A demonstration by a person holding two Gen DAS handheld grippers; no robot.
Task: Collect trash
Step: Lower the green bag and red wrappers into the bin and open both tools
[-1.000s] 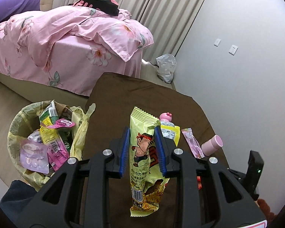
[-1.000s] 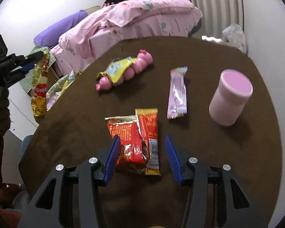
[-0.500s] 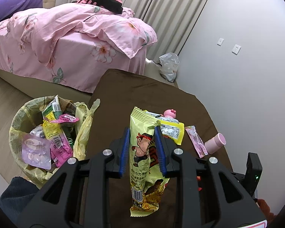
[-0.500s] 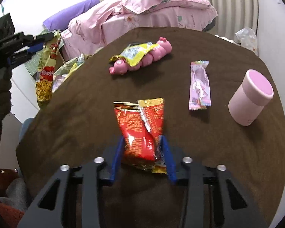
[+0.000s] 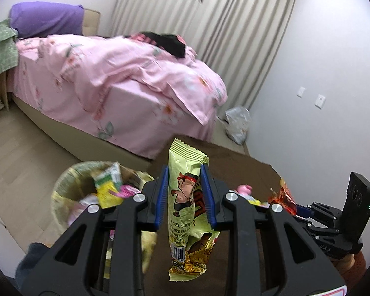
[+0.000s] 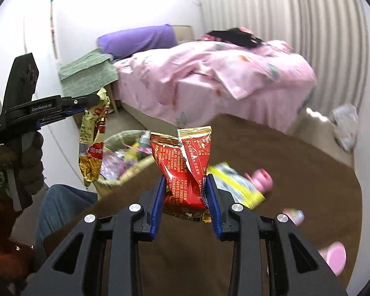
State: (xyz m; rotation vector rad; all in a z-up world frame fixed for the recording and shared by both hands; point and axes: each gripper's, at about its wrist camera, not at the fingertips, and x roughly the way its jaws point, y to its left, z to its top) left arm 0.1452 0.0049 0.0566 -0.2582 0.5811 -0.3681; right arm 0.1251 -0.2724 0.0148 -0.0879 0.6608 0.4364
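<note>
1. The left hand-held gripper (image 5: 185, 194) clamped the yellow-green snack wrapper (image 5: 187, 212) upright, clear of the desk (image 5: 234, 162), ready for the lined bin (image 5: 69, 192) ahead-left.
2. The right hand-held gripper (image 6: 185, 197) gripped the torn red foil wrapper (image 6: 186, 170), lifted for the same bin.

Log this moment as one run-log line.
left gripper: shut on yellow wrapper | right gripper: shut on red wrappers | bin: has trash | both wrappers off table

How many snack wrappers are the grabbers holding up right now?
2. The left gripper pinches a yellow-green wrapper, hanging beside the trash basket. The right gripper pinches a red wrapper above the brown table. Other wrappers lie unheld.
</note>
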